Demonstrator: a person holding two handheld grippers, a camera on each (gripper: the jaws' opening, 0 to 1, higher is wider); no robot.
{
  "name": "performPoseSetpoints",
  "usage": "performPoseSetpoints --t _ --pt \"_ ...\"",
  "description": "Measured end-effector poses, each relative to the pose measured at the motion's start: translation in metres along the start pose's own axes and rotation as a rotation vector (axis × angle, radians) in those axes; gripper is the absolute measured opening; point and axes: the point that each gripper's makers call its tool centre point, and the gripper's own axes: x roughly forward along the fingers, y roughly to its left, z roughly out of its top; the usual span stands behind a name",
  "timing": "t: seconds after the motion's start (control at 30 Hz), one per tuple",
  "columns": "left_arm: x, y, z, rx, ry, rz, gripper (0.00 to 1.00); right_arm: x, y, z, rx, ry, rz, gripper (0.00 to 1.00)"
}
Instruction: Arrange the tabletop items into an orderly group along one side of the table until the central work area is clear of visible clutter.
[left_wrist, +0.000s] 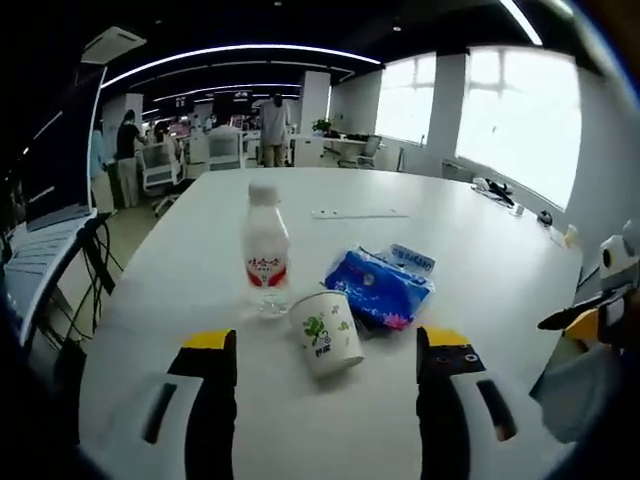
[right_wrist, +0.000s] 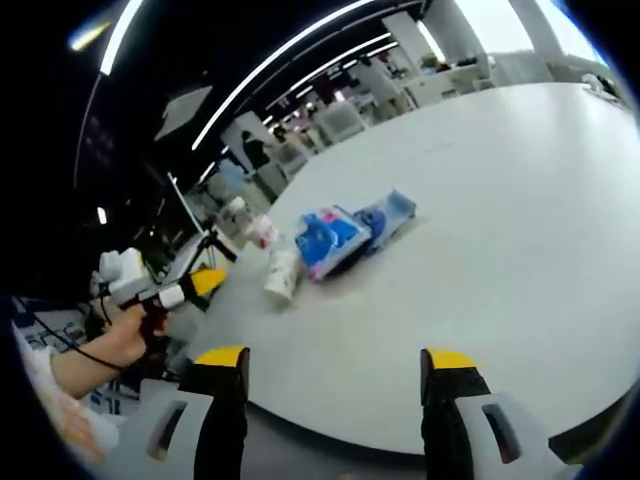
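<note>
Both the left tongs (left_wrist: 325, 375) and right tongs (right_wrist: 335, 385) are hovering wide and empty, seemingly lining up on the paper cup (left_wrist: 327, 332), which is sitting between the water bottle (left_wrist: 265, 252) and blue tissue pack (left_wrist: 380, 285) on the white surface (left_wrist: 480, 260).

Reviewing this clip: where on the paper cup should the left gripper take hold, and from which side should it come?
Grip the paper cup across its side walls, about mid-height, coming straight forward from the table's near edge. It stands between the left gripper's open jaws already, its flanks bare. The water bottle and blue tissue pack crowd its far side, so a frontal approach probably avoids both.
</note>
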Motion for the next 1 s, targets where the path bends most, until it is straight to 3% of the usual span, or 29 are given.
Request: performPoseSetpoints --t 0.27,0.33,0.43,0.77,1.0 --pt "0.011 -0.007 0.007 0.043 0.021 -0.040 0.68 -0.004 -0.005 0.004 0.019 -0.003 -0.021 0.69" --pt "0.016 -0.010 0.007 0.066 0.052 -0.056 0.66 -0.004 -0.006 0.006 0.042 -0.013 -0.027 0.68" --pt "0.021 -0.014 0.013 0.081 0.051 -0.077 0.65 -0.003 -0.005 0.010 0.090 -0.038 -0.034 0.67" --pt "0.057 -0.022 0.023 0.143 0.113 -0.151 0.54 0.007 0.009 0.024 0.126 -0.089 -0.062 0.65" --pt "0.087 -0.037 0.025 0.212 0.162 -0.184 0.50 0.029 0.019 0.025 0.152 -0.098 -0.061 0.63"
